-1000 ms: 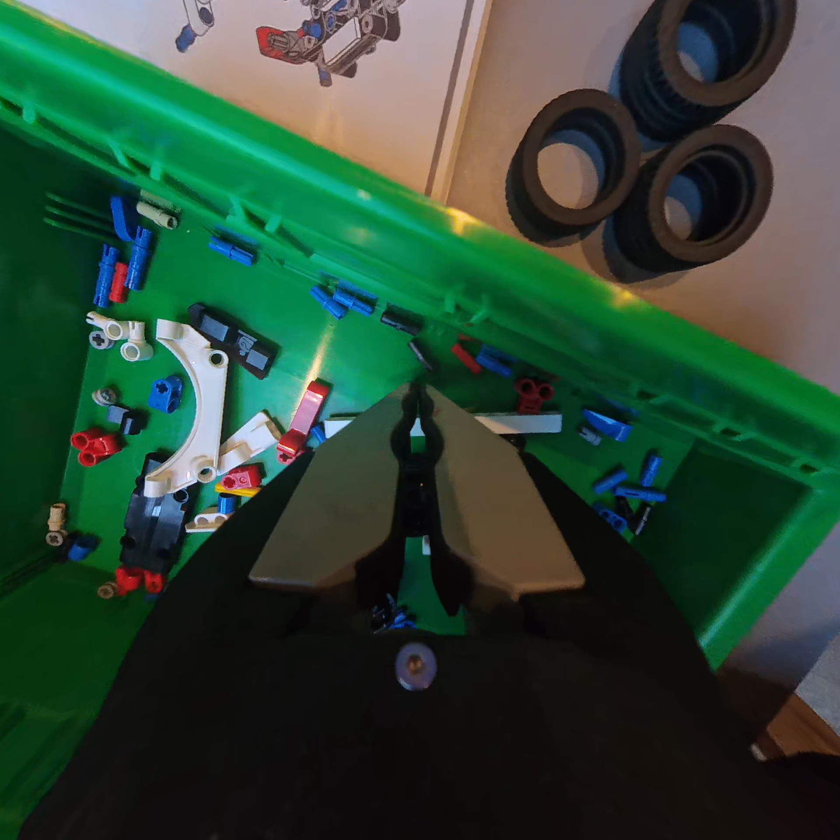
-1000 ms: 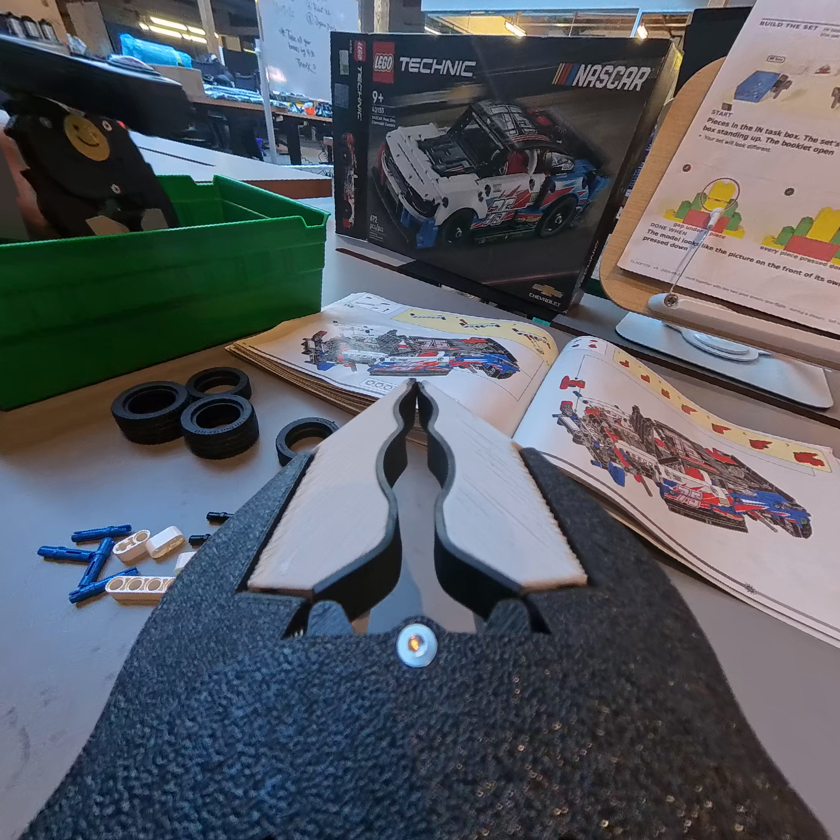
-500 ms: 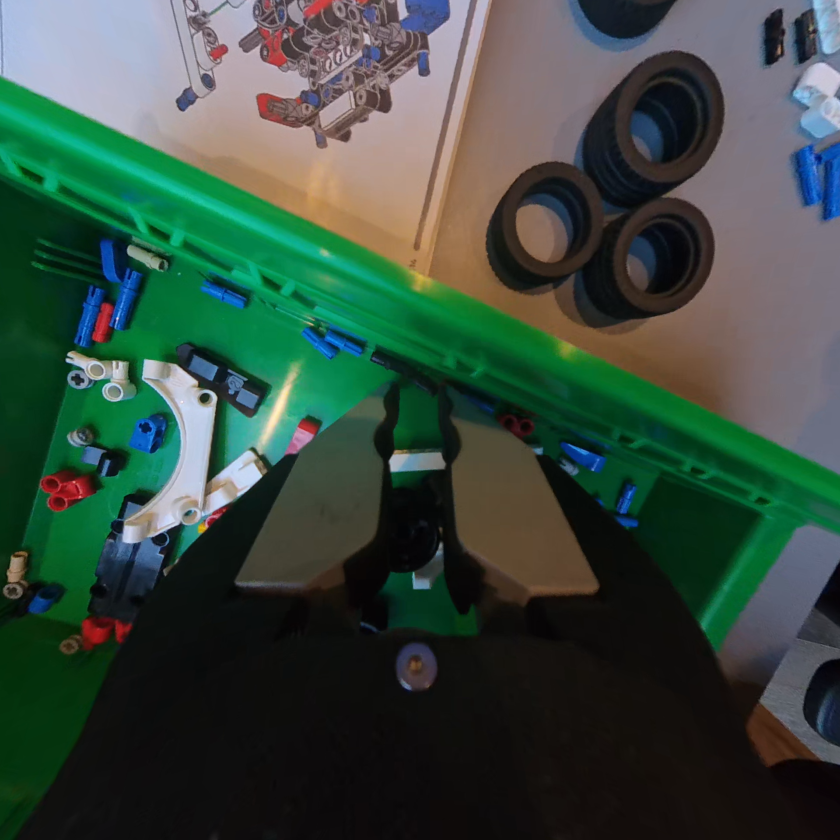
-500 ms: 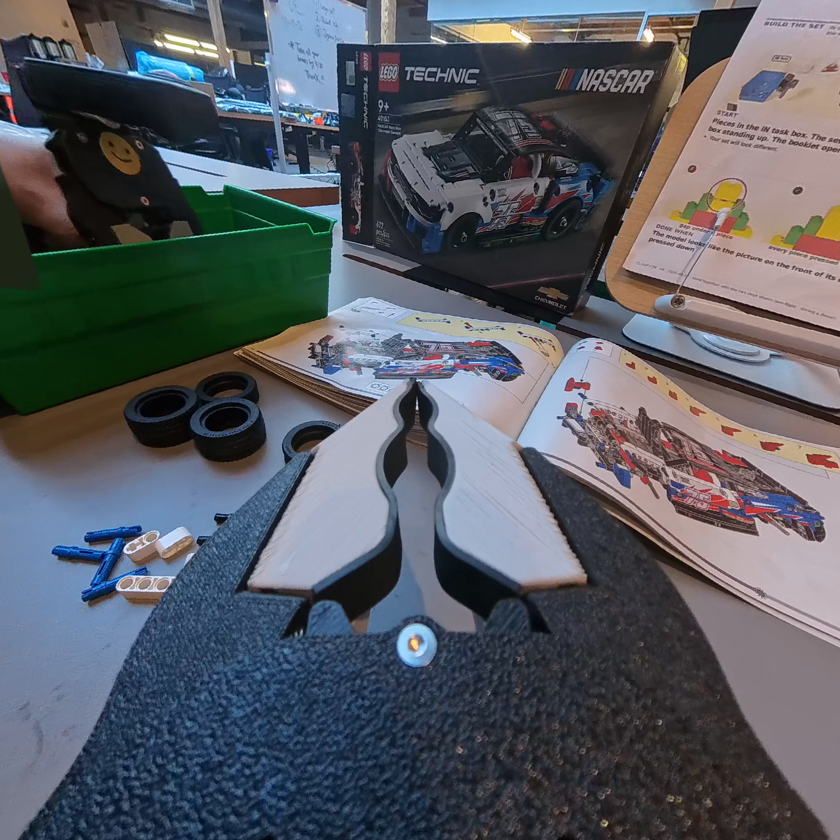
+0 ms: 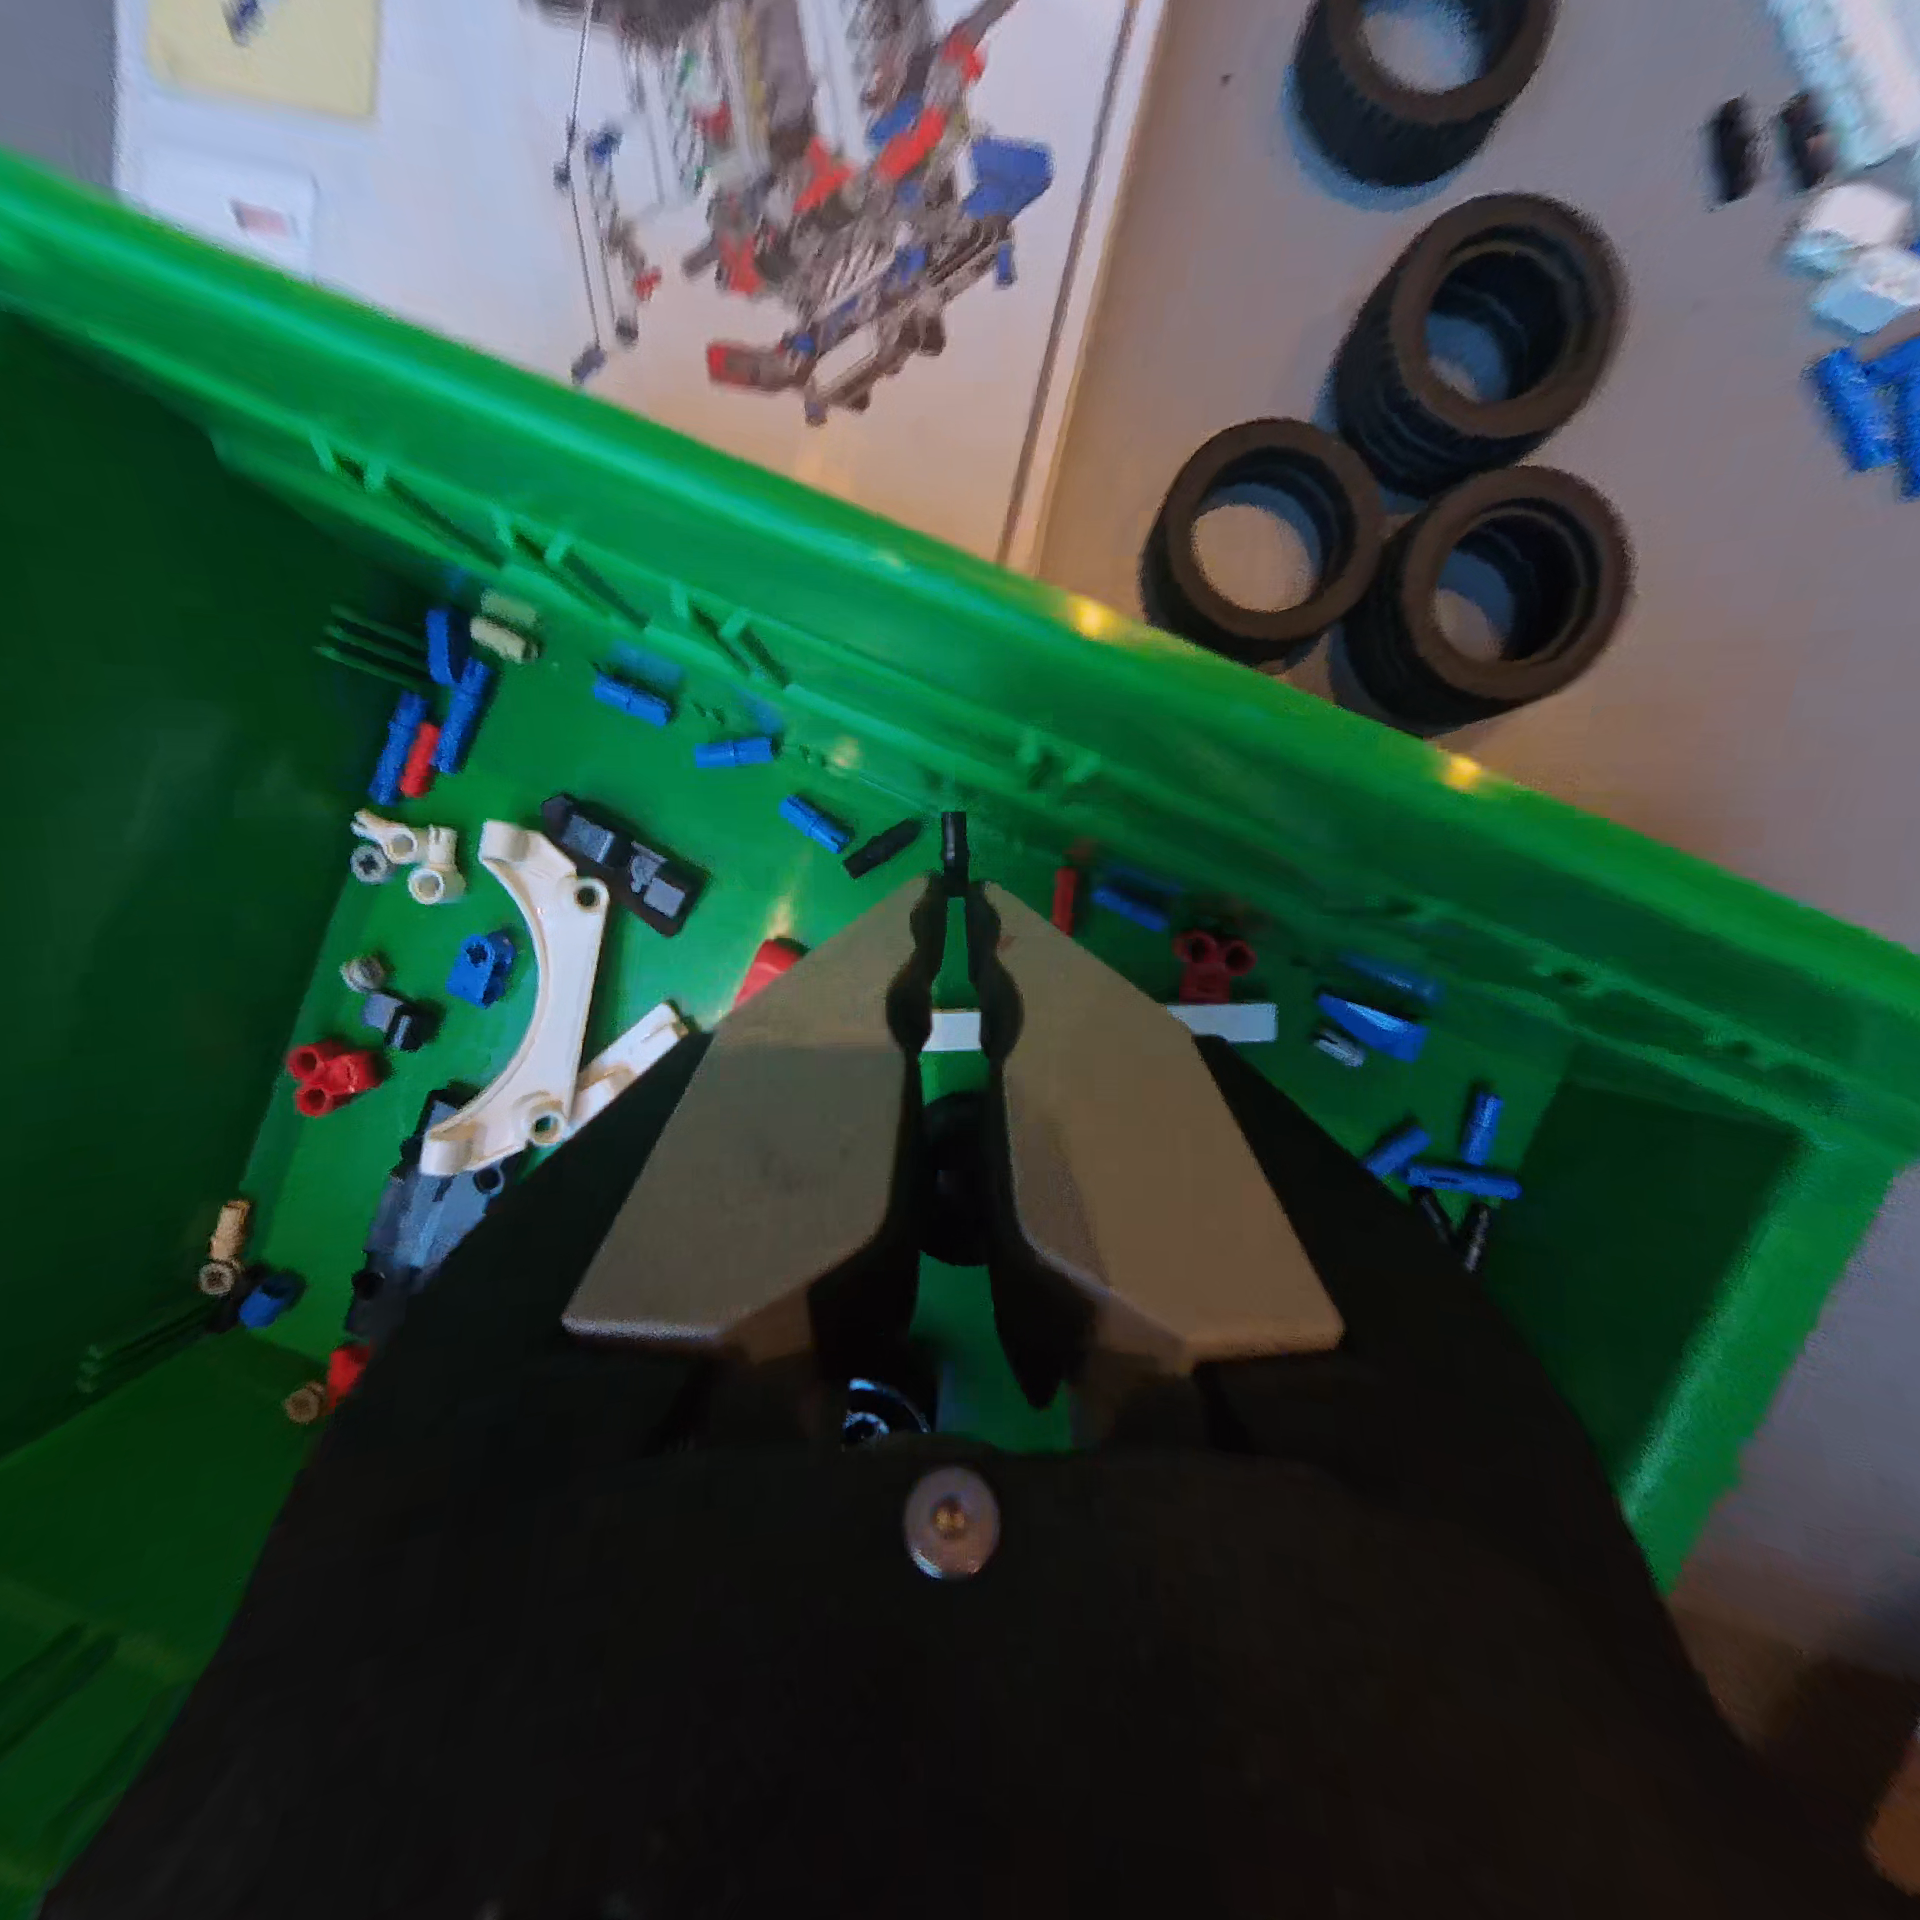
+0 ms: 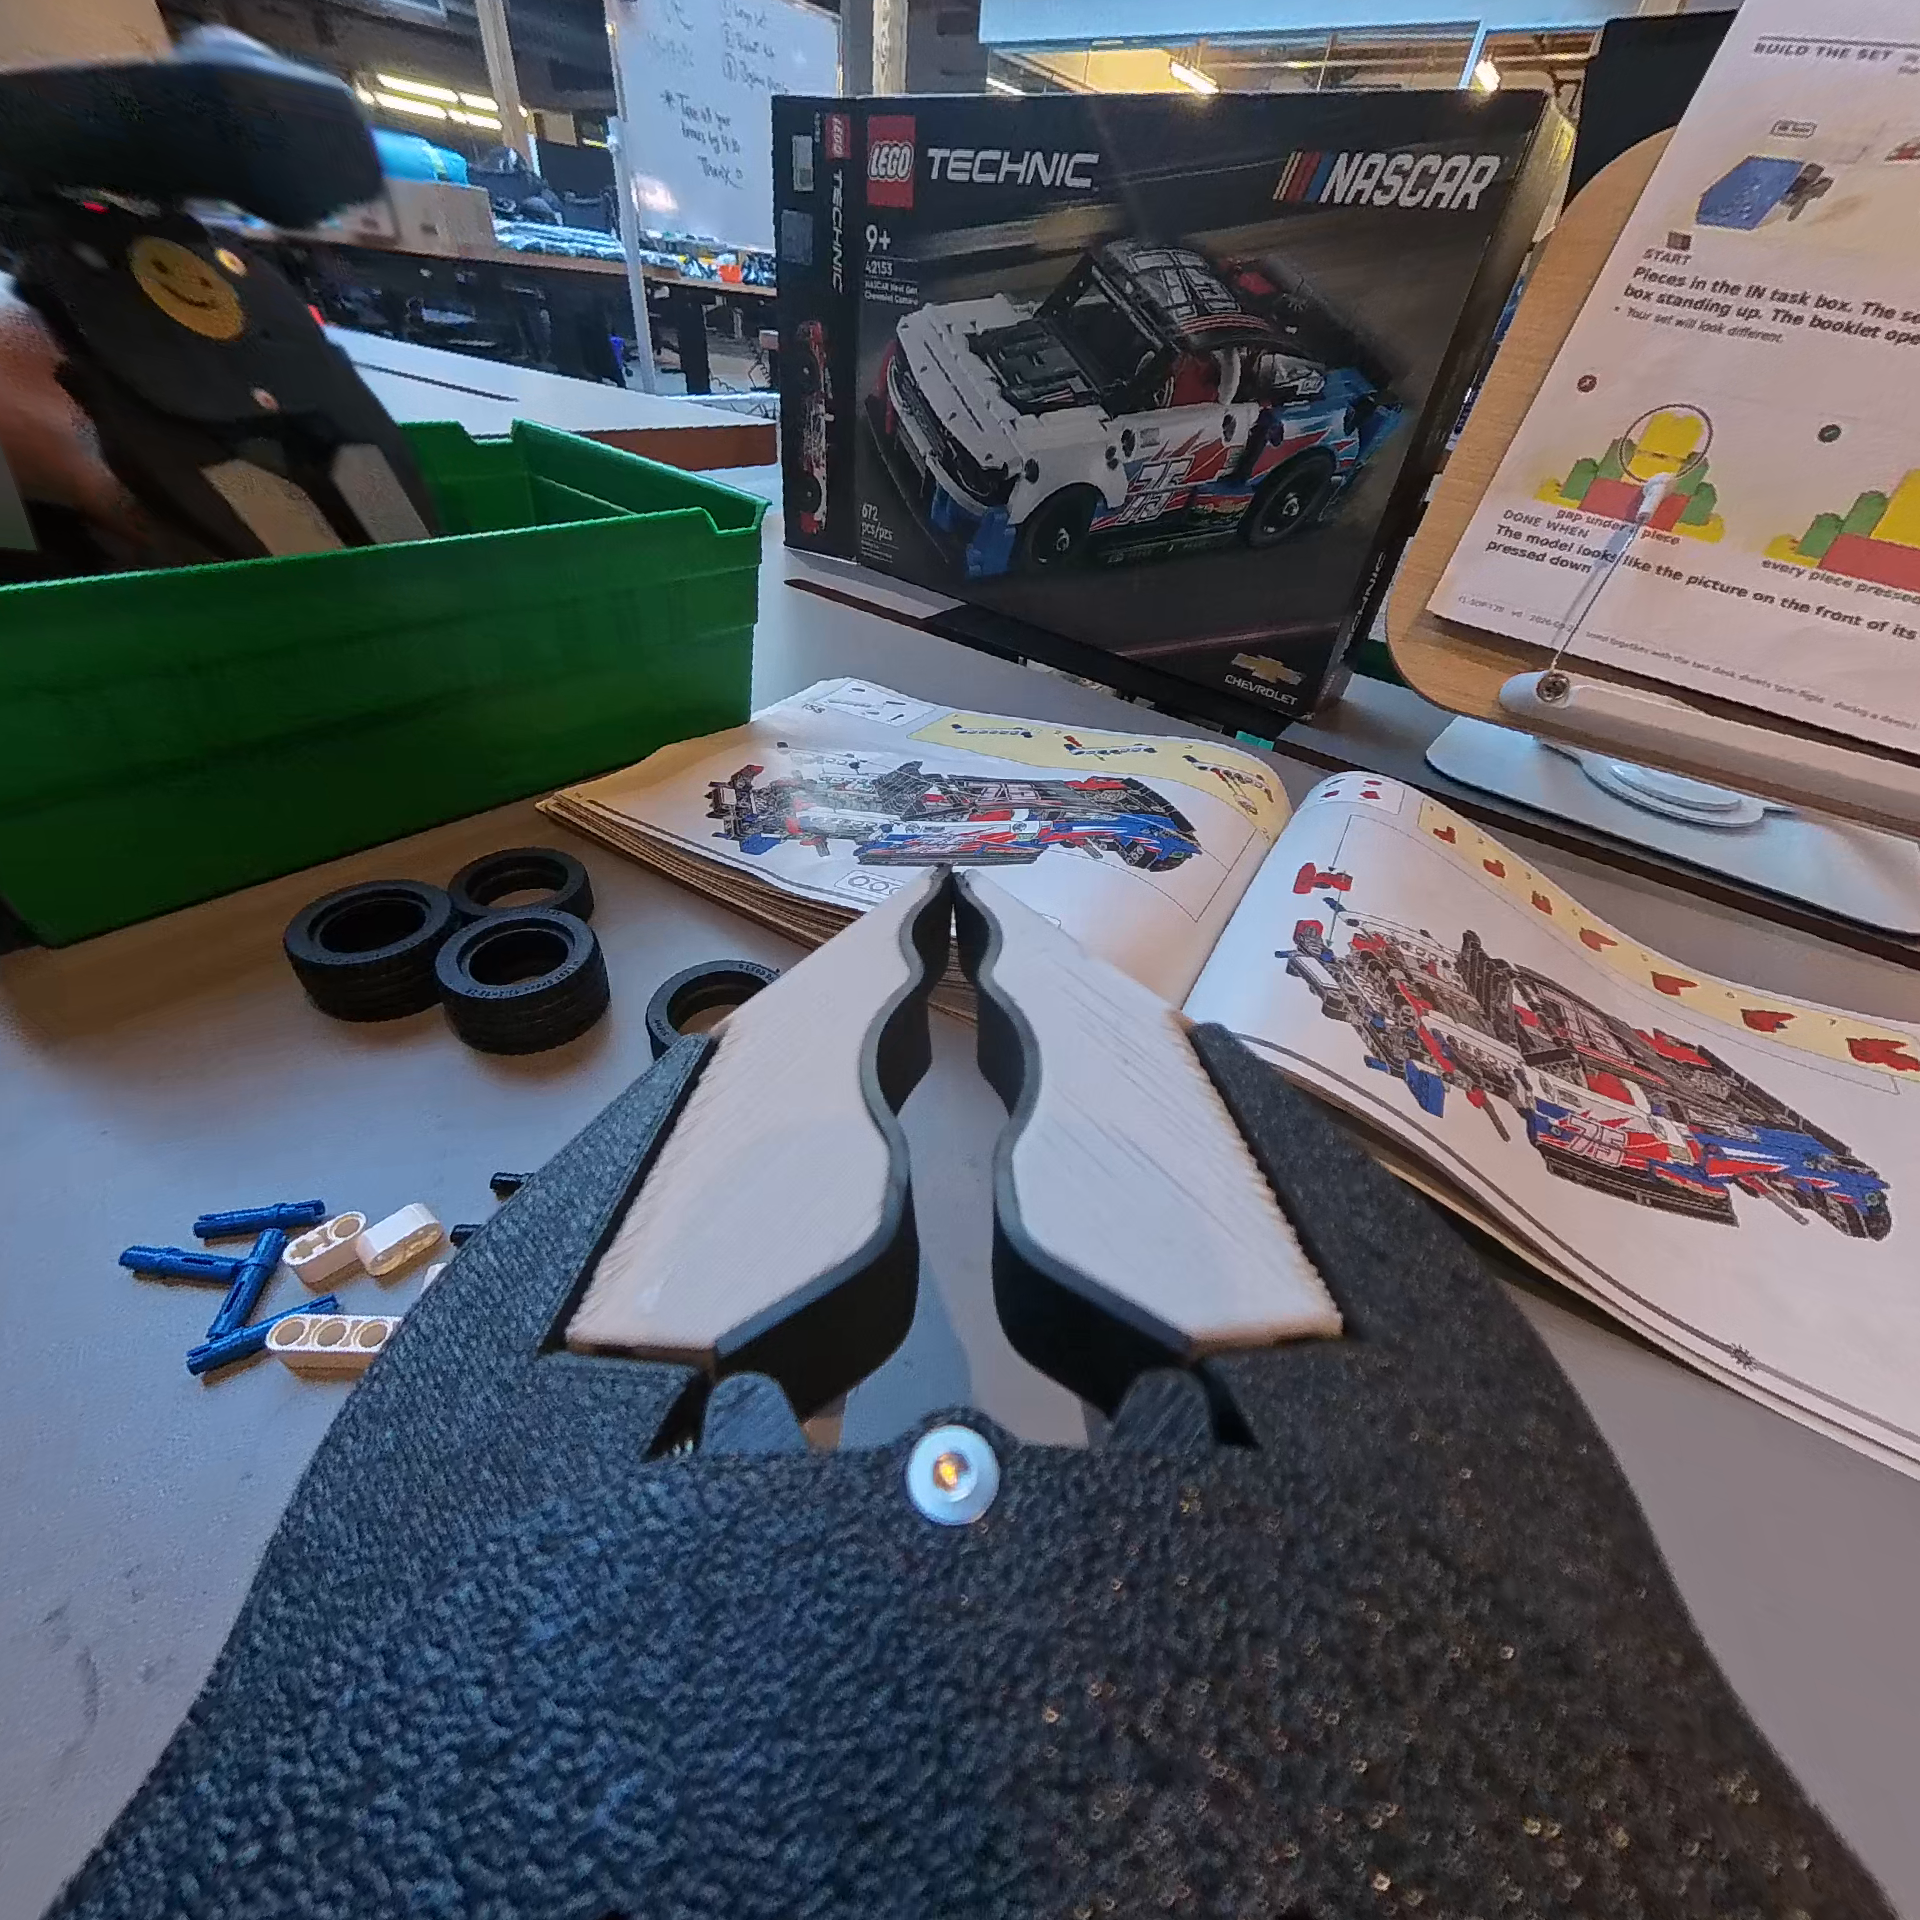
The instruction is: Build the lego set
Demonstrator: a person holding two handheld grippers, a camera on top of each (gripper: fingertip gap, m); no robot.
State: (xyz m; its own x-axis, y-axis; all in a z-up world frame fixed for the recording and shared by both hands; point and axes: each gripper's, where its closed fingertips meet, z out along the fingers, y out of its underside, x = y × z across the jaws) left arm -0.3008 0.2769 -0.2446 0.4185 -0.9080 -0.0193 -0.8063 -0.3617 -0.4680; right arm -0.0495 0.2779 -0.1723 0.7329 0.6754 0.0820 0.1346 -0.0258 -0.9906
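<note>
Two grippers are showing, one in each view. The left gripper is hanging inside a green bin, its fingertips pressed together on a small black pin that is sticking out past them, close to the bin's near wall. Loose pieces are lying across the bin floor around it: a white arch to the left of the gripper, a black plate just beside the arch, a red connector to the right, a white beam partly hidden behind the fingers, and many blue pins scattered along the wall. Some of this view is blurring, so the smallest pieces are hard to tell apart.

Outside the bin, black tyres are sitting on the grey table, touching one another, and an open booklet is lying just beside the bin's wall.

The right gripper is hovering above the table with its fingertips closed together and nothing between them, pointing toward the booklet. To the left of it, away from the bin, blue axles and small white liftarms are lying in a little group on the table. Beyond the booklet the set's box is standing upright, and a sheet on a stand is leaning to the right of the box.
</note>
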